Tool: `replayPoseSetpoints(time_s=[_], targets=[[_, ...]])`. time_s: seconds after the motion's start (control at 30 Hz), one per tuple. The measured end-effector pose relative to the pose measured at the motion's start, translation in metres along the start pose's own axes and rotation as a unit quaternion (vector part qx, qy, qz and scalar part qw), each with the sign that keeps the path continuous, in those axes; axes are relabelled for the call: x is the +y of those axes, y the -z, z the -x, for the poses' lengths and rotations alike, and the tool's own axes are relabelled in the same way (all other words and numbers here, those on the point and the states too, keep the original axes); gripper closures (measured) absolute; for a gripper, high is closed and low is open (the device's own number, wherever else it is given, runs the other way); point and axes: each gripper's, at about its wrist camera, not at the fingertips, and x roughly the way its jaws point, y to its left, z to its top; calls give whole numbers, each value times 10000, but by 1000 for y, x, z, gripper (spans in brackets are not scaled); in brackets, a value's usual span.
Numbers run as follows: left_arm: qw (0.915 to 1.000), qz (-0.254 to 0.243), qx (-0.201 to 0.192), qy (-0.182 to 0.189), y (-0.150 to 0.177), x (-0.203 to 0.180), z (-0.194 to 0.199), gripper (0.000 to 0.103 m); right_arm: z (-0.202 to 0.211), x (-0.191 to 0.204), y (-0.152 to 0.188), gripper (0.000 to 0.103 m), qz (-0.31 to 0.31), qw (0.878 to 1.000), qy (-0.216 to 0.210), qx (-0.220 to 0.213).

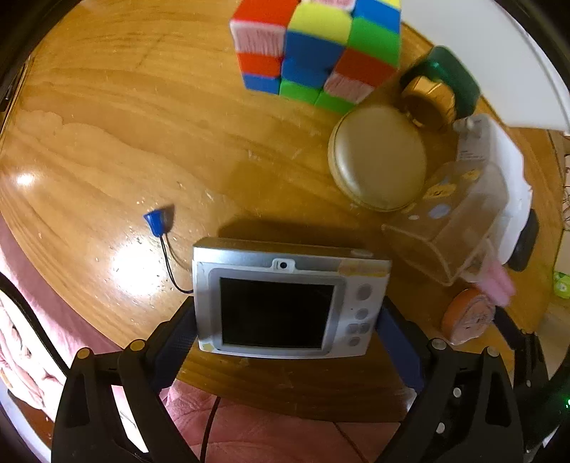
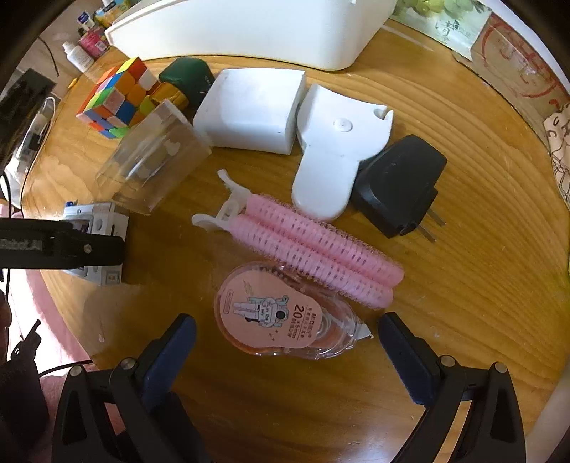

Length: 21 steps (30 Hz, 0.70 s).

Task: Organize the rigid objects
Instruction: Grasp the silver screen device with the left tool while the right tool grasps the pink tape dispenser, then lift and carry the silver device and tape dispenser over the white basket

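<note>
My left gripper (image 1: 285,320) is shut on a small silver digital camera (image 1: 285,299), screen towards me, held just above the round wooden table (image 1: 124,142); its strap with a blue toggle (image 1: 156,222) trails left. In the right wrist view the same camera (image 2: 96,228) sits in the left gripper's black finger (image 2: 71,245) at the left edge. My right gripper (image 2: 286,327) is open, its fingers either side of a pink correction-tape dispenser (image 2: 281,317) lying on the table. Pink hair rollers (image 2: 313,249) lie just beyond it.
A colour cube (image 1: 313,50), a round beige case (image 1: 377,156), a gold-and-green object (image 1: 438,92) and a clear plastic box (image 1: 449,220) stand right of the camera. A white box (image 2: 249,110), white holder (image 2: 335,149), black plug adapter (image 2: 399,185) and white bin (image 2: 249,28) lie farther back.
</note>
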Motion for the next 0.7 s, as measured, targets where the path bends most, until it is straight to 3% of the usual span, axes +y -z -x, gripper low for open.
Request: replayPoseSetpoints(time_s=[0.17,0.23,0.37,0.43,0.7], targets=[[10000,27,-28,-13,-4,2,-4,8,-3,10,5,3,98,9999,53,-42],[10000,55,-69,16,-2,6,-2,8,1,11,6,14,99,9997,129,-171],[9997,164,-150,51,13,15,-8,8,6,14,7,22,124,9993,224,-268],[9996,209,-151,73,15,21,-10,8,9,16,7,32,144,9991,214,-329],[9993,325,-142,139,31,47,-13,9,11,26,10,33,-13,9991,277,-311]])
